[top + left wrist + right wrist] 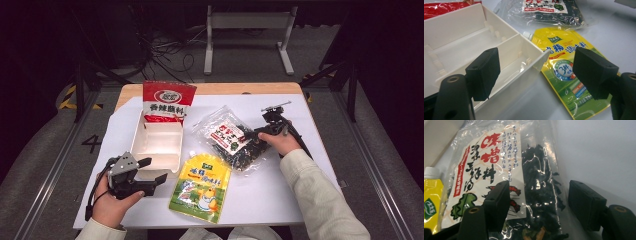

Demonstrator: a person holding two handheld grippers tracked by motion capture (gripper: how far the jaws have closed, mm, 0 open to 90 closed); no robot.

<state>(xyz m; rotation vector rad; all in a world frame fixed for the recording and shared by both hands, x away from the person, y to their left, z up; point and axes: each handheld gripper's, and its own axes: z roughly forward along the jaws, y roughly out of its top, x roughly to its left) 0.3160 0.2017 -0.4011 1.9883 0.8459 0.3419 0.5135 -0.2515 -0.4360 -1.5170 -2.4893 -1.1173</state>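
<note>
Nearest the high camera, the person's left hand holds the left gripper (150,176) at the front left of the table (300,200), its jaws spread wide with nothing between them; one jaw hangs over the near corner of the white box (160,145), the other over the yellow pouch (200,187) that lies just beside the box. Across the table the right gripper (257,134) rests low at the right edge of the clear bag (232,137) of dark dried seaweed. In the right gripper view its jaws stand apart over the bag (541,192), one above the printed label, the other past the dark contents on the bare side; the pads do not press the bag, so it lies released on the white table cover. A red packet (167,102) leans at the far end of the box.
</note>
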